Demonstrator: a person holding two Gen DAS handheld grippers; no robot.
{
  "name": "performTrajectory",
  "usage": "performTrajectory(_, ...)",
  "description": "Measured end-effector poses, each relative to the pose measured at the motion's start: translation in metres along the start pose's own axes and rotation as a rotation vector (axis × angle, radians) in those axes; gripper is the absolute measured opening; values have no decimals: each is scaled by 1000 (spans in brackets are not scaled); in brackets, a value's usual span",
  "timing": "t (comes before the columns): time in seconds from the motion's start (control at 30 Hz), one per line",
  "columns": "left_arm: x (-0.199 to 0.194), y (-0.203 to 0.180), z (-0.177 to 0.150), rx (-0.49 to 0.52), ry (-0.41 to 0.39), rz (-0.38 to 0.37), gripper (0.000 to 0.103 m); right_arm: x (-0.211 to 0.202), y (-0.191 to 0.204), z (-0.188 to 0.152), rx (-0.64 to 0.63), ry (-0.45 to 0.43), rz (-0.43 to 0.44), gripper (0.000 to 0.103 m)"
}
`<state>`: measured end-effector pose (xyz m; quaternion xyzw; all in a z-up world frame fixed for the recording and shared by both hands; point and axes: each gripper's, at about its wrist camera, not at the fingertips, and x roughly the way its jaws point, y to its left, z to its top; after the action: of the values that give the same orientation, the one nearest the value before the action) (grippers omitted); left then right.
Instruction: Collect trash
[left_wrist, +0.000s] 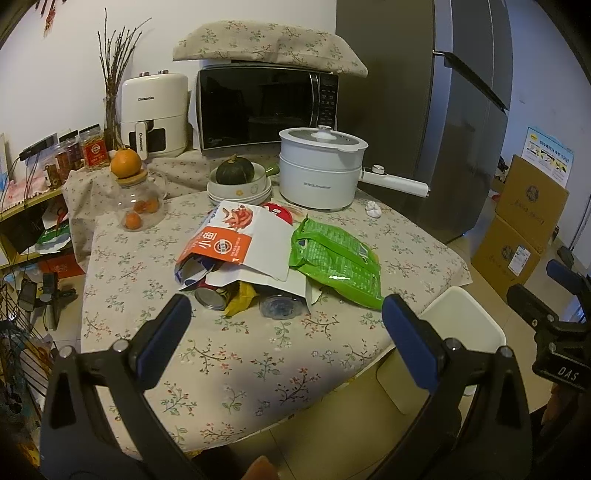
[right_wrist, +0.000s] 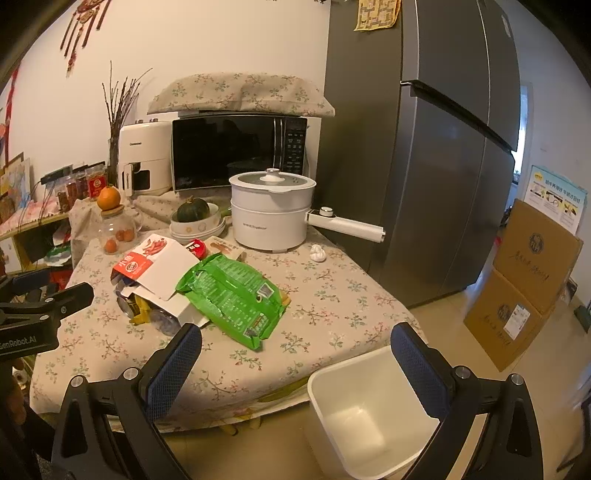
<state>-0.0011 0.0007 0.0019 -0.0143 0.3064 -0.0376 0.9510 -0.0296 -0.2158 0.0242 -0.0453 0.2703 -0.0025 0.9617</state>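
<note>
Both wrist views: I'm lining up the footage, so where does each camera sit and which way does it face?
Left wrist: on the left gripper, facing the table's trash pile from the front; its open fingers frame the view, the right gripper at the right edge.
Right wrist: on the right gripper, further right, above the white bin; fingers open, left gripper at left edge.
Shared: green bag, orange-and-white bag, white pot, microwave.

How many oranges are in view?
3: one large orange atop the glass jar's wooden lid, two small oranges inside the jar; more may be hidden.
</note>
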Motion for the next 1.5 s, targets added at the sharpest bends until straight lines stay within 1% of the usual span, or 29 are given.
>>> performTrajectory(1.5, -2, 5, 0, 1, -2, 4, 103, 1, -3, 1, 13, 3, -4, 103)
